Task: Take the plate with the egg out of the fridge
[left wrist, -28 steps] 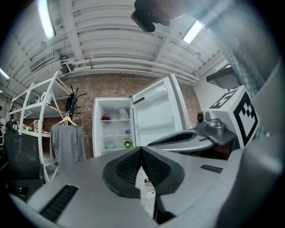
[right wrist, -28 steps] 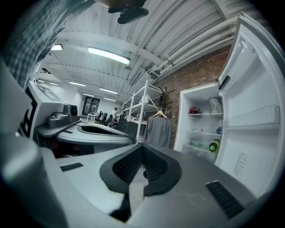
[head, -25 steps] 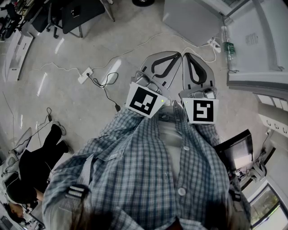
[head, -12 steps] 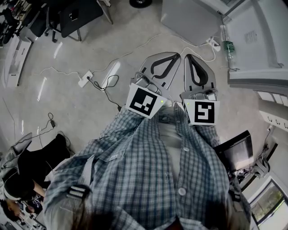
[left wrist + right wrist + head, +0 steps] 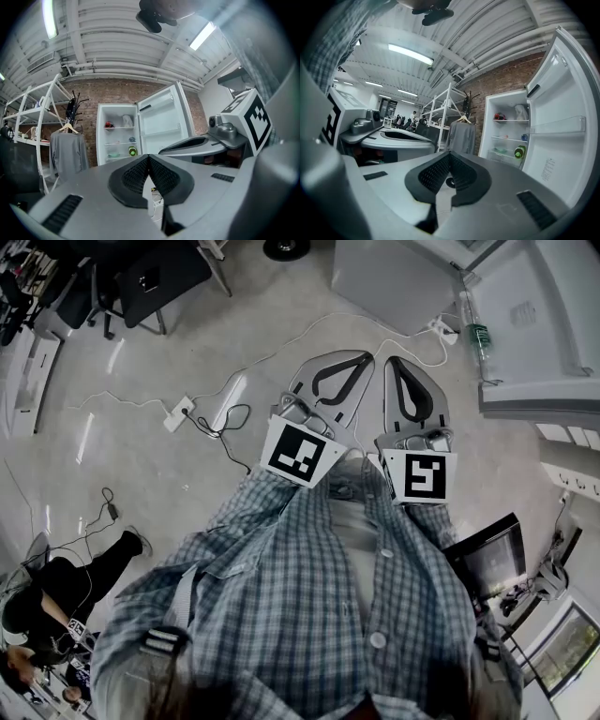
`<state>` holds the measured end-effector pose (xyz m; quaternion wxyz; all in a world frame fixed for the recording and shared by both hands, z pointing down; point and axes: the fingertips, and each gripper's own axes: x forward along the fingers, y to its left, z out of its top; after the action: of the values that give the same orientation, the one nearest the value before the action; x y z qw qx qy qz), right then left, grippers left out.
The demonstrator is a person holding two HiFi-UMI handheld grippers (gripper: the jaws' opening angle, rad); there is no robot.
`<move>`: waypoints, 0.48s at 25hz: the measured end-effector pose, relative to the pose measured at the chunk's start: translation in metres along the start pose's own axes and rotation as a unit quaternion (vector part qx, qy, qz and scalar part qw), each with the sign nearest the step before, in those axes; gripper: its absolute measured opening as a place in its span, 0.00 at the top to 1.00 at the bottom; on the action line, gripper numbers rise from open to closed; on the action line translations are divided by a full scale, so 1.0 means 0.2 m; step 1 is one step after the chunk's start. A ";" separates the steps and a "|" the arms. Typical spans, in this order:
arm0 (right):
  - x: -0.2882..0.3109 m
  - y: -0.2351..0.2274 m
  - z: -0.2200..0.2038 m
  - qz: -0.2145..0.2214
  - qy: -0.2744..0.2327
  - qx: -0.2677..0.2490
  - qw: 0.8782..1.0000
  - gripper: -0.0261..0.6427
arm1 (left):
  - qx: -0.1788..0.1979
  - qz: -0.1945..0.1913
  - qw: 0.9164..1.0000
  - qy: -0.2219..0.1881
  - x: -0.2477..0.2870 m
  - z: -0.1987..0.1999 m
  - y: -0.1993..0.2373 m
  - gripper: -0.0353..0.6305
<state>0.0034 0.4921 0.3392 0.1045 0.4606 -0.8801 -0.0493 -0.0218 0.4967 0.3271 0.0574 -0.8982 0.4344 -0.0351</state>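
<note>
left gripper (image 5: pixel 149 157) and right gripper (image 5: pixel 450 154) are each pressed together and empty; the open fridge (image 5: pixel 100 136), well ahead, should hold the plate, too small to identify; expect rigid, slippery, fragile ware: pinch the rim, keep level.

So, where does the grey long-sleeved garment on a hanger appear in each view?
Head view: not in it.
Left gripper view: the grey long-sleeved garment hangs left of centre, at mid height.
Right gripper view: it is near the middle of the picture.
Shared landmark: the open white fridge stands just right of it in both gripper views.
</note>
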 end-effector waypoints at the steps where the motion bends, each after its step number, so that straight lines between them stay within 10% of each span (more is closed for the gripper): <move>1: 0.00 0.02 0.00 -0.001 0.001 0.000 1.000 0.95 | 0.000 0.000 1.000 -0.001 -0.01 0.00 0.01 0.94; 12: 0.02 0.15 0.06 0.009 -0.010 -0.014 1.000 0.95 | -0.002 0.009 1.000 -0.014 -0.12 0.00 0.08 0.94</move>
<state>-0.0263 0.5054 0.3344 0.1030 0.4508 -0.8842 -0.0654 -0.0502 0.5056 0.3237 0.0618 -0.8950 0.4413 -0.0208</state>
